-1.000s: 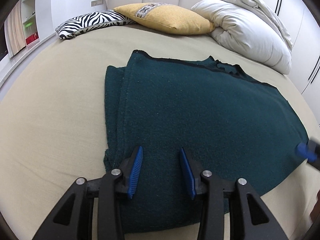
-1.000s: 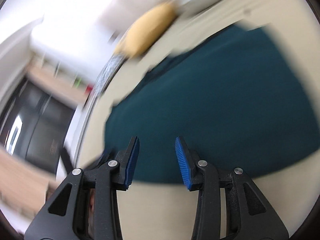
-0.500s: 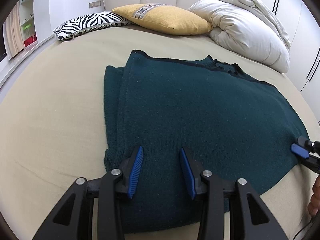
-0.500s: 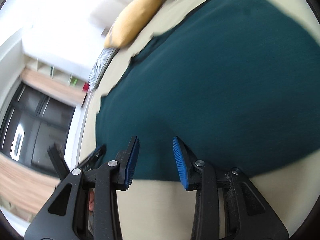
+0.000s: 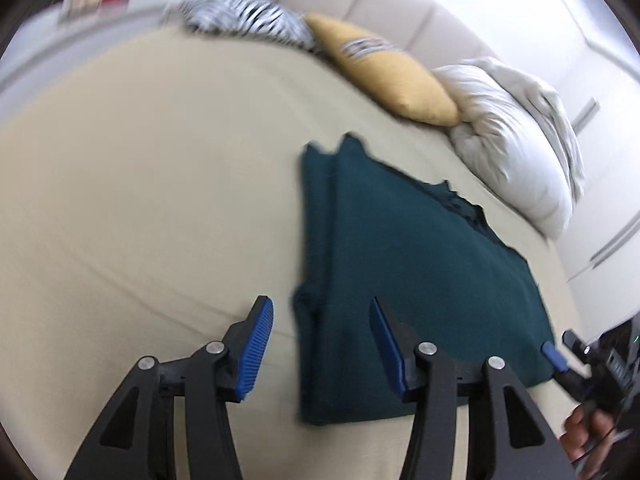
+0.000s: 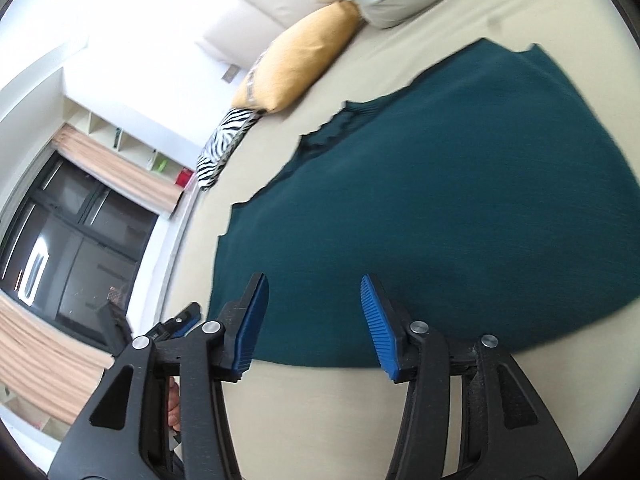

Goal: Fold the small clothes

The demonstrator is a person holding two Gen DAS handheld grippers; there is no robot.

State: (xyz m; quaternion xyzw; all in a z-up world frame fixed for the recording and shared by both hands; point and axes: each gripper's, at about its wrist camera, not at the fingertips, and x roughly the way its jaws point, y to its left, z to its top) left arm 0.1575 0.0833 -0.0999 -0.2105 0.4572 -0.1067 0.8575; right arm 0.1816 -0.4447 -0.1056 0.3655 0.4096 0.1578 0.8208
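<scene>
A dark green knitted garment [image 5: 408,276] lies flat on the beige bed, its left side folded over onto itself. It also shows in the right wrist view [image 6: 460,208]. My left gripper [image 5: 320,346] is open and empty, its jaws straddling the garment's near left edge just above the cloth. My right gripper [image 6: 310,322] is open and empty over the garment's near hem. It shows at the garment's near right corner in the left wrist view [image 5: 560,354], and the left gripper [image 6: 182,320] shows at the left in the right wrist view.
The beige bed sheet [image 5: 140,220] spreads wide to the left. A zebra pillow [image 5: 248,20], a yellow pillow [image 5: 384,68] and a bunched white duvet [image 5: 516,140] lie at the headboard. A dark window [image 6: 72,248] is beyond the bed's left side.
My left gripper has swung left and turned, so its jaws now straddle the garment's left edge. My right gripper has opened a little wider and settled at the near hem.
</scene>
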